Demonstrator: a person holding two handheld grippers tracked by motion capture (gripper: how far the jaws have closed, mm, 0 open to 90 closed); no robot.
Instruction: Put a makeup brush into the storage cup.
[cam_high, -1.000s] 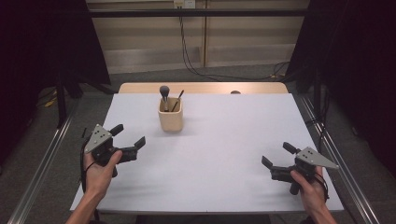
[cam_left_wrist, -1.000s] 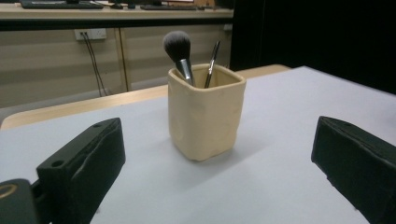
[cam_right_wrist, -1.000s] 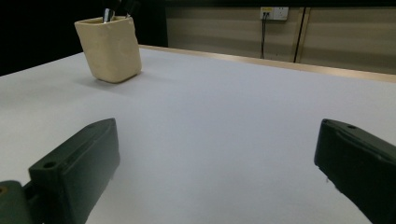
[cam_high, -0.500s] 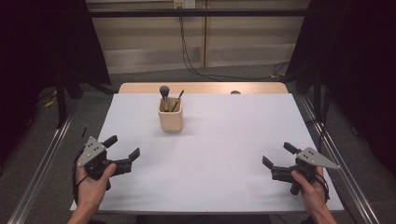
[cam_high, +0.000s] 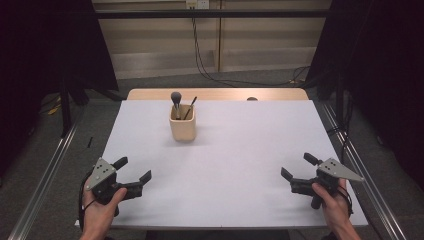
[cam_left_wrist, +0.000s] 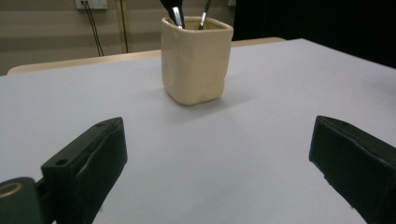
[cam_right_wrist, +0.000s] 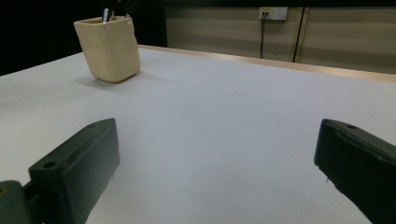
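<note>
**Both tongs wide, nothing held**

My left gripper (cam_high: 132, 170) sits low at the near left edge of the table (cam_high: 250, 150), jaws spread wide, aimed up-table at the cup (cam_high: 182, 122). My right gripper (cam_high: 296, 167) rests near the right edge, jaws wide too, empty. The cup is cream, squarish with rounded corners, matte, standing upright toward the far side, well apart from both. A fluffy brush (cam_high: 175, 100) and a thin one (cam_high: 190, 106) stick out. Table surface is plain, smooth white.
</note>
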